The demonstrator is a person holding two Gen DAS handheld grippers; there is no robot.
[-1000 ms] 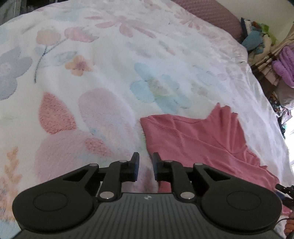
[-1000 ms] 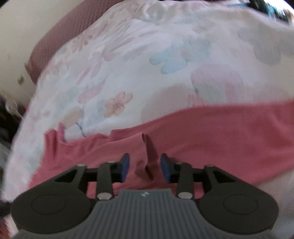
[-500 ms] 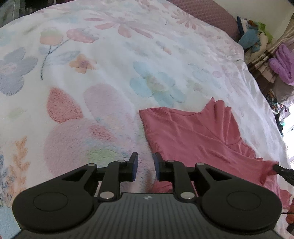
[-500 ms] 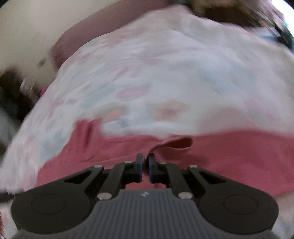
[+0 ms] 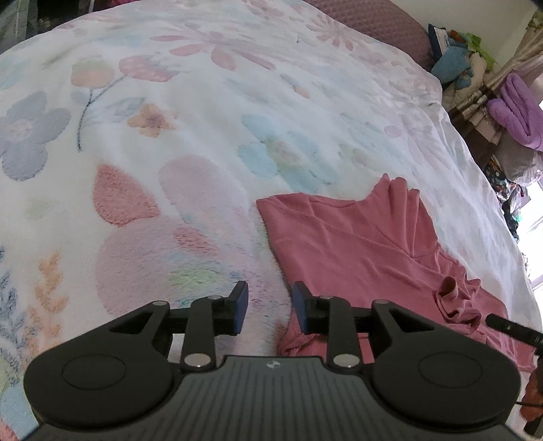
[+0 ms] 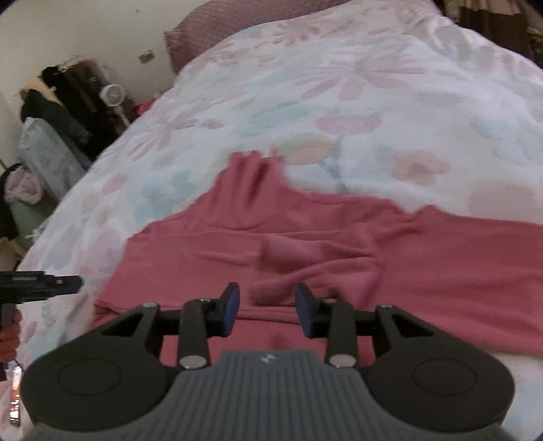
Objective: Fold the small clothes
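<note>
A small pink ribbed top [image 5: 359,257] lies on the floral bedspread [image 5: 203,135], partly folded, with a bunched sleeve near its right side. It also shows in the right wrist view [image 6: 305,244], with a sleeve folded in over the body. My left gripper [image 5: 269,305] is open and empty, hovering over the garment's left edge. My right gripper [image 6: 268,305] is open and empty, just above the folded-in sleeve end. The tip of the other gripper shows in each view's lower corner.
A mauve headboard [image 5: 373,23] runs along the far end of the bed. Piled clothes and a purple towel [image 5: 516,112] lie beyond the bed's right edge. Dark hanging clothes and a small fan [image 6: 113,95] stand off the other side.
My right gripper closed on the sleeve, carried it over the body, then opened and let it go. My left gripper opened wider and drew back slightly.
</note>
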